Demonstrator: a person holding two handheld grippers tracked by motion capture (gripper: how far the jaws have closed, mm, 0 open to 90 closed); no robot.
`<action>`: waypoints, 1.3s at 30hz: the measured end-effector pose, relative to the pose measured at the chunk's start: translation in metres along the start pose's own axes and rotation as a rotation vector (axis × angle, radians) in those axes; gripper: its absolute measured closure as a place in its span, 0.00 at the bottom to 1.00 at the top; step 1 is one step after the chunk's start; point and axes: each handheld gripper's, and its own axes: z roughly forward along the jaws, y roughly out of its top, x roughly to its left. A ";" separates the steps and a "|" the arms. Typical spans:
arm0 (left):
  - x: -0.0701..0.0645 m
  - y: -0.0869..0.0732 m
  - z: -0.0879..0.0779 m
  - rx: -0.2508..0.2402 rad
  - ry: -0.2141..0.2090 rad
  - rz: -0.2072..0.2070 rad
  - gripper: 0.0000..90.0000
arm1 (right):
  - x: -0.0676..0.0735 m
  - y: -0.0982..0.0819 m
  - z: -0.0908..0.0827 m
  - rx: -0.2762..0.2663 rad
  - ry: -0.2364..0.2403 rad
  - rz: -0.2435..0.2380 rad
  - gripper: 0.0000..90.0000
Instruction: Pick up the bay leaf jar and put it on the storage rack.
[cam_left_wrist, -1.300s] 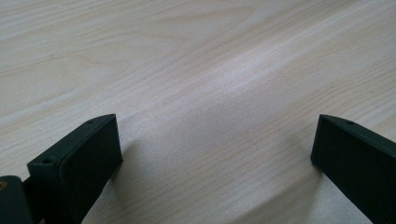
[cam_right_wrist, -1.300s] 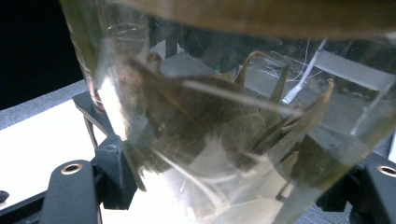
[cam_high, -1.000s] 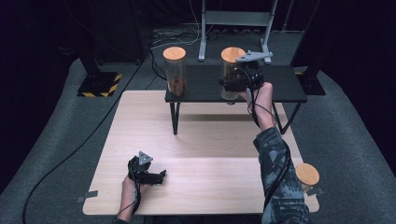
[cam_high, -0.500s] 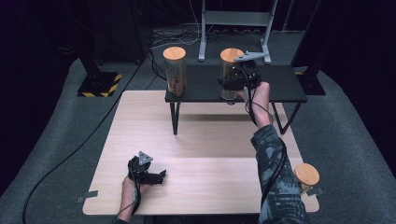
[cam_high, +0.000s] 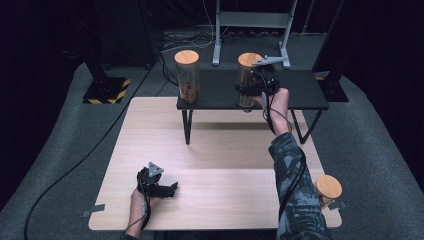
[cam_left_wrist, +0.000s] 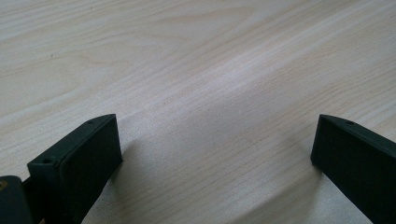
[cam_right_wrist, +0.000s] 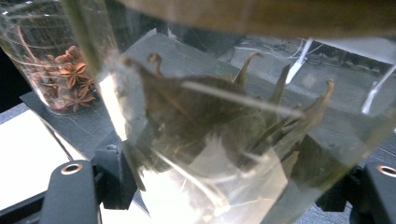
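Note:
A glass jar of dried leaves (cam_high: 248, 75) with a wooden lid is at the front edge of the black shelf (cam_high: 300, 92). My right gripper (cam_high: 246, 91) is shut on its lower half from the right. In the right gripper view the leaf jar (cam_right_wrist: 224, 130) fills the space between the black jaws of the right gripper (cam_right_wrist: 224, 186). To its left on the shelf stands a second lidded jar (cam_high: 187, 75), which holds star anise (cam_right_wrist: 70, 74). My left gripper (cam_high: 172, 189) rests open on the wooden table (cam_high: 225, 150) at the front left, with bare wood between the jaws of the left gripper (cam_left_wrist: 217, 154).
A third jar with a wooden lid (cam_high: 327, 190) stands at the table's front right corner, beside the person's right sleeve. The shelf's thin black legs (cam_high: 186, 125) come down onto the table's far half. Grey floor and cables surround the table.
The right hand has drifted a little to the left with the leaf jar in its grip. The left gripper has stayed where it was.

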 end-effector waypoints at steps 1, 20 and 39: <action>0.000 0.000 0.000 0.000 0.000 0.000 0.01 | 0.000 0.000 0.001 0.002 -0.003 0.002 0.28; 0.000 0.000 0.000 0.000 0.000 0.000 0.01 | -0.007 -0.006 0.011 -0.030 0.008 0.028 0.28; 0.000 0.000 0.000 0.000 0.000 0.000 0.01 | -0.007 -0.005 0.011 -0.019 0.006 0.027 0.28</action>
